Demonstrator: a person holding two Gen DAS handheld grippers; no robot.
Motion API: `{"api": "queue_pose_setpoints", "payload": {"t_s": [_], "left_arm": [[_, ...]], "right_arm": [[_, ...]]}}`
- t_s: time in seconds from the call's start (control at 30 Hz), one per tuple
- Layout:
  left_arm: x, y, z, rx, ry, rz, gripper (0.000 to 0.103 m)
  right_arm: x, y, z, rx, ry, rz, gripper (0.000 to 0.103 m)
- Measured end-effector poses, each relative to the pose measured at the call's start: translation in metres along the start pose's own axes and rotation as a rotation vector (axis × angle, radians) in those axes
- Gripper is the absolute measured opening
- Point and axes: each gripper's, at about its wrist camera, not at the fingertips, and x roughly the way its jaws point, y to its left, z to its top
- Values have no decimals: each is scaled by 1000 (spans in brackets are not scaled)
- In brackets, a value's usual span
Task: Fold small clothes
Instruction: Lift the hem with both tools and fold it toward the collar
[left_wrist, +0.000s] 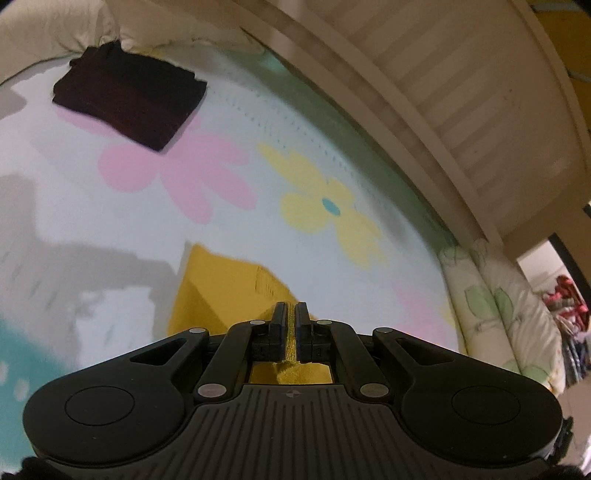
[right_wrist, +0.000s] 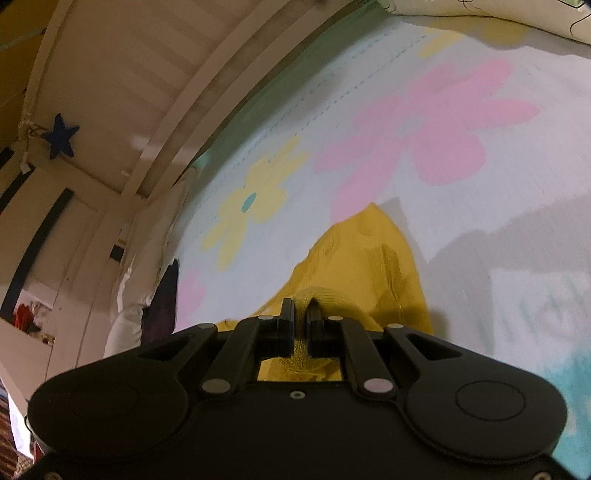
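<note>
— Flowered pastel bedsheet (left_wrist: 258, 110) all round. Where's the garment?

— Left gripper (left_wrist: 291, 314) pinches an edge of the mustard-yellow knitted garment (left_wrist: 221, 288); right gripper (right_wrist: 302, 314) is clamped on a thicker bunch (right_wrist: 362, 258). It trails onto the sheet.

— Risks?

— The thin edge could slip; uneven pulls would skew the fold.

— Containers?

— None. A folded dark maroon cloth (left_wrist: 129, 99) lies well apart.
</note>
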Motion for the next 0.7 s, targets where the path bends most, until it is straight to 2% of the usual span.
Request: {"api": "queue_pose_setpoints", "payload": {"t_s": [0.27, 0.4, 0.5, 0.57, 0.63, 0.7], "left_arm": [[34, 6, 19, -23, -39, 35, 4], [51, 14, 21, -38, -28, 55, 4], [56, 19, 21, -53, -34, 69, 5], [56, 21, 22, -59, -47, 75, 12], [53, 19, 22, -33, -64, 96, 26], [48, 12, 20, 14, -64, 110, 26]], "right_arm": [[31, -15, 16, 53, -14, -21, 14], [45, -22, 21, 71, -10, -42, 14], [52, -28, 22, 81, -1, -49, 20], [53, -32, 22, 99, 2, -42, 20], [51, -34, 22, 110, -8, -40, 20], [46, -34, 23, 106, -24, -40, 21]]}}
